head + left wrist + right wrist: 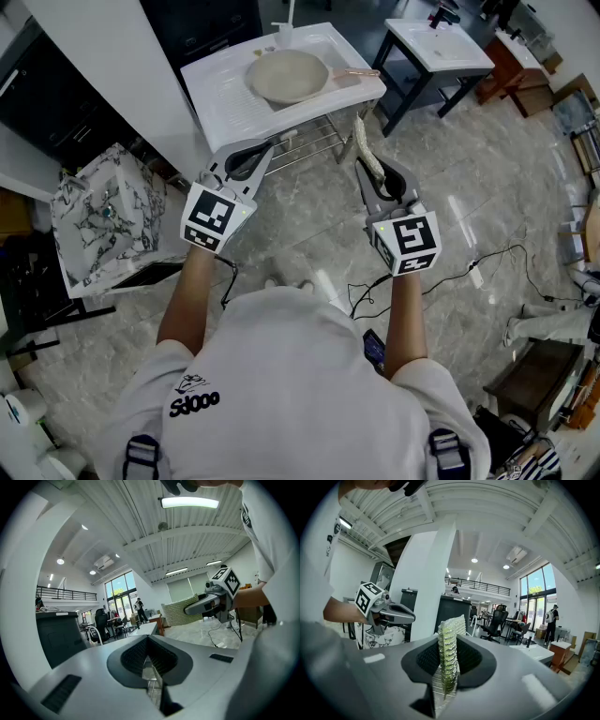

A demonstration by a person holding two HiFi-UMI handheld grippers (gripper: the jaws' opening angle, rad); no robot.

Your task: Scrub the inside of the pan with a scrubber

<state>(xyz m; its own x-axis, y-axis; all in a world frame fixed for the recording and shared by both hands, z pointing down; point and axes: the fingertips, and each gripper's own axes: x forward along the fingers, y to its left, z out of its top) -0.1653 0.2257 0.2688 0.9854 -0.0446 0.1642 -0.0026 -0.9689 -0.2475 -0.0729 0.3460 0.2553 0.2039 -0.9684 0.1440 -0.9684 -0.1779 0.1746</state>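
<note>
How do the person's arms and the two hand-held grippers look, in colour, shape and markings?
The left hand-held gripper and the right hand-held gripper are alike: light grey bodies tapering to two jaws lined with black ribbed pads, each with a white cube of black square markers. The person wears a white short-sleeved shirt with black print; forearms are bare.

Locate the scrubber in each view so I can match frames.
Head view: scrubber right of centre, in the right gripper's jaws.
Left gripper view: right of centre, jutting left from that gripper.
Right gripper view: centre, upright between the jaws.
Landmark: that gripper's marker cube, in head and left gripper views.
</note>
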